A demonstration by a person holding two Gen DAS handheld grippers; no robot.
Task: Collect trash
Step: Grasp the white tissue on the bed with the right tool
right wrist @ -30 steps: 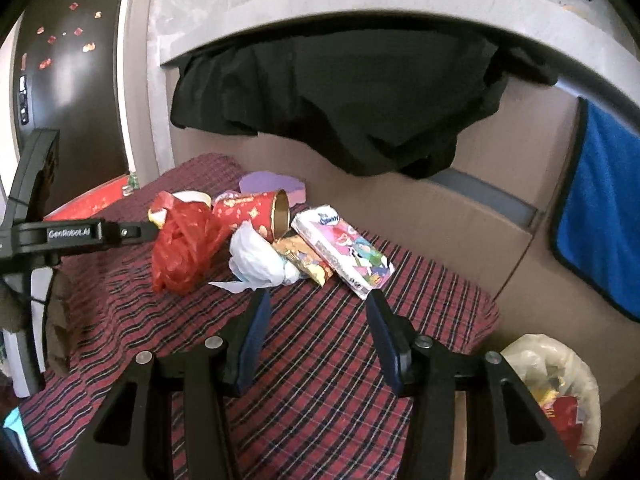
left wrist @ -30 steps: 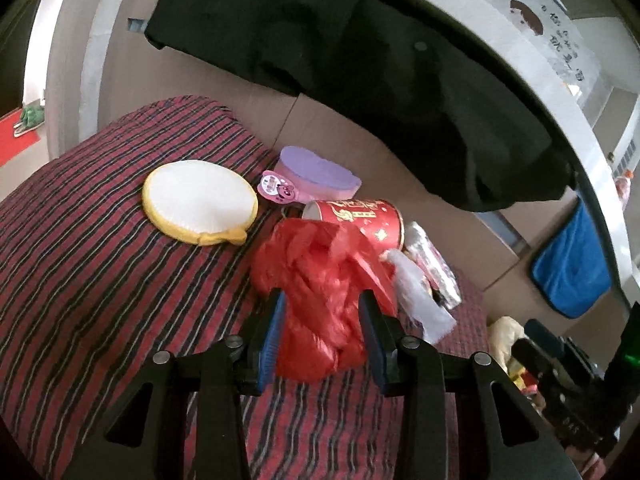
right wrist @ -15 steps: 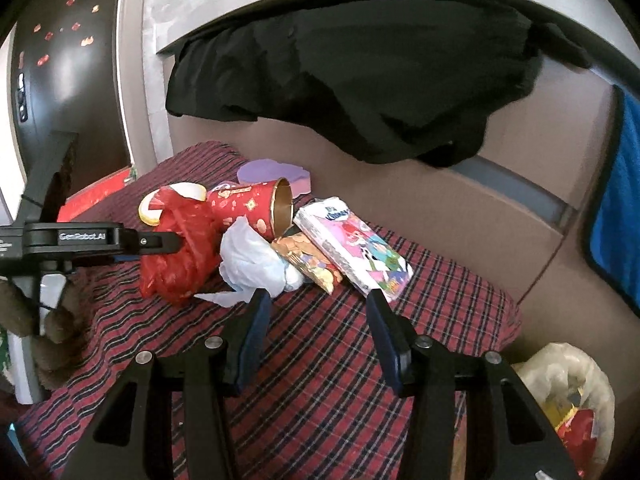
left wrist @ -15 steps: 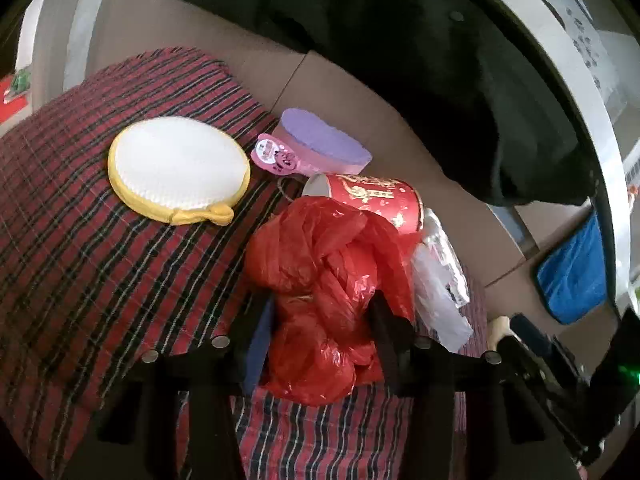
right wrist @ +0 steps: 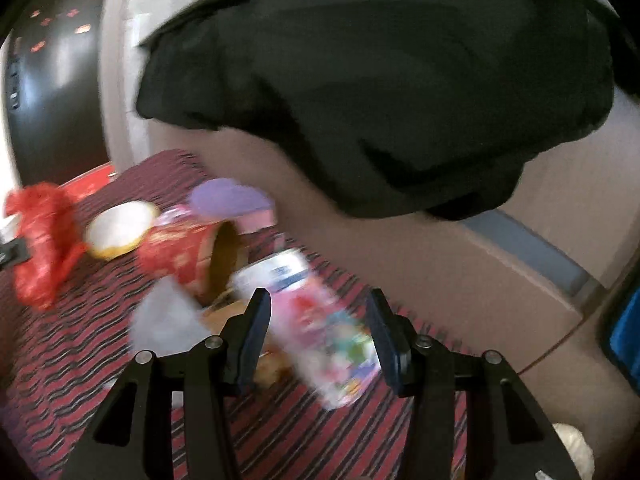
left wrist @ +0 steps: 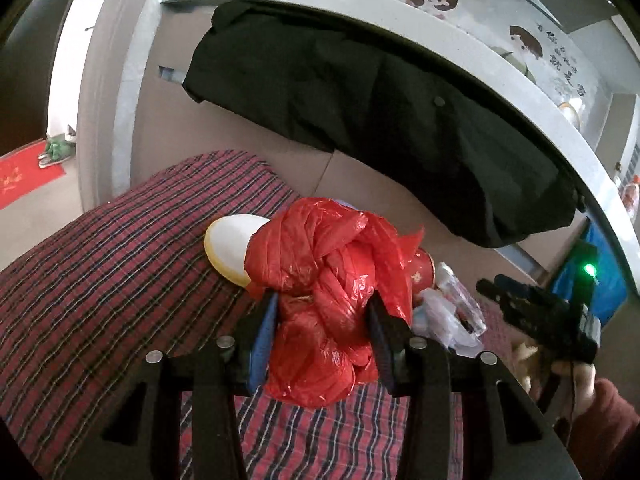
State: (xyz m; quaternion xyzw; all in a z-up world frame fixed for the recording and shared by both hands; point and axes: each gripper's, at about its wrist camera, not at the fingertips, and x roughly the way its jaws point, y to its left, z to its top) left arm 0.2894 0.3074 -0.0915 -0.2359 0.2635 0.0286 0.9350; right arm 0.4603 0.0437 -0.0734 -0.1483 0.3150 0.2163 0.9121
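My left gripper (left wrist: 322, 328) is shut on a crumpled red plastic bag (left wrist: 328, 280) and holds it up off the plaid bed cover (left wrist: 100, 280); the bag also shows at the left of the right wrist view (right wrist: 40, 240). My right gripper (right wrist: 318, 328) is open, its fingers on either side of a pink tissue pack (right wrist: 320, 328), the view blurred. Beside it lie a red paper cup on its side (right wrist: 188, 256), a crumpled white tissue (right wrist: 164, 320) and a snack wrapper (right wrist: 228, 312).
A round white and yellow pad (right wrist: 118, 228) and a purple box (right wrist: 236, 204) lie near the brown headboard (right wrist: 440, 280). A black garment (left wrist: 380, 120) hangs above. A trash bag (right wrist: 576, 448) shows at the lower right. The right gripper shows in the left view (left wrist: 536, 312).
My left gripper closed on the red bag and raised it from the cover. My right gripper moved forward, from in front of the white tissue to the tissue pack.
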